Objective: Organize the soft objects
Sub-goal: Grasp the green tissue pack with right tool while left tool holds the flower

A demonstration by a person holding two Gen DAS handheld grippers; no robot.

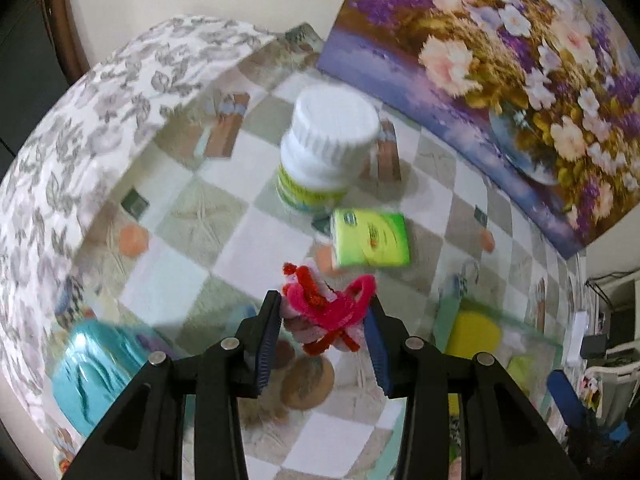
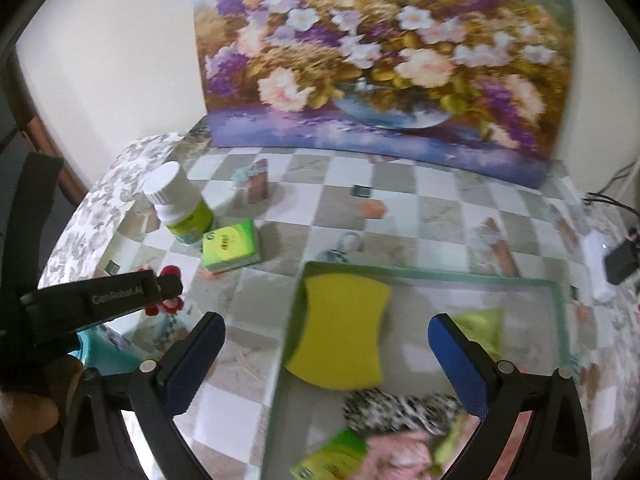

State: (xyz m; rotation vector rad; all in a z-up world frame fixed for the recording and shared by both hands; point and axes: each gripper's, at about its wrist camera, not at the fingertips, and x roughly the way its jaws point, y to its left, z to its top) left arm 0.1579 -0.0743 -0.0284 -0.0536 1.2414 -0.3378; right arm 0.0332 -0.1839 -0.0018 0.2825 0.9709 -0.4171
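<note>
Step in hand: carrying one soft item to the tray. Left tool pinches a pipe-cleaner bundle, red/pink, partly closed jaws pressing both sides, lifted above the surface mid-way in from its left edge. Right tool is spread wide, empty, over the tray w/ yellow sponge inside. Next, probably: bring bundle over the tray, lower, release. Green tissue pack by white bottle not yet sorted.
</note>
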